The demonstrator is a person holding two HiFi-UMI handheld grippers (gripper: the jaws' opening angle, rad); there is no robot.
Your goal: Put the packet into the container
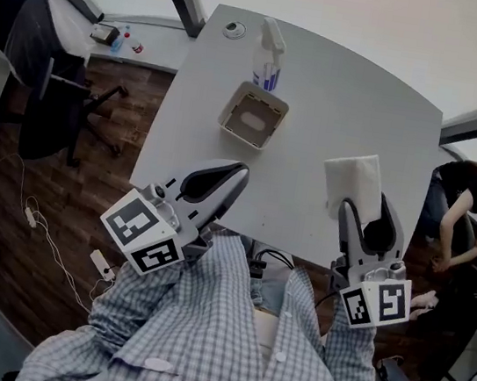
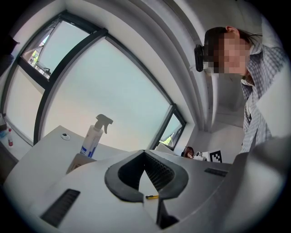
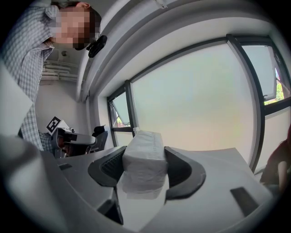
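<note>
Right gripper view: the right hand-held gripper (image 3: pixel 144 154) pinches the white packet (image 3: pixel 142 175) between its pads, and much of the packet sticks out past the jaws.
Packet position: held in the air over the near right part of the desk (image 1: pixel 342 94), well apart from the container (image 1: pixel 274 128).
Container: open and upright, left of the packet, with a spray bottle (image 1: pixel 269 61) just behind it.
Left hand-held gripper (image 2: pixel 144 154): jaws pressed together with nothing between them, at the desk's near edge.
Slip risk: the packet looks soft, so it may sag or twist out of the pinch during the carry.
Collision risk: overshooting the container could knock the spray bottle over.
Fit risk: the packet looks close to the container's opening, so if it comes in askew it may rest on the rim instead of dropping inside.
Shove risk: nothing braces the container, so a nudge from the packet may slide it.
</note>
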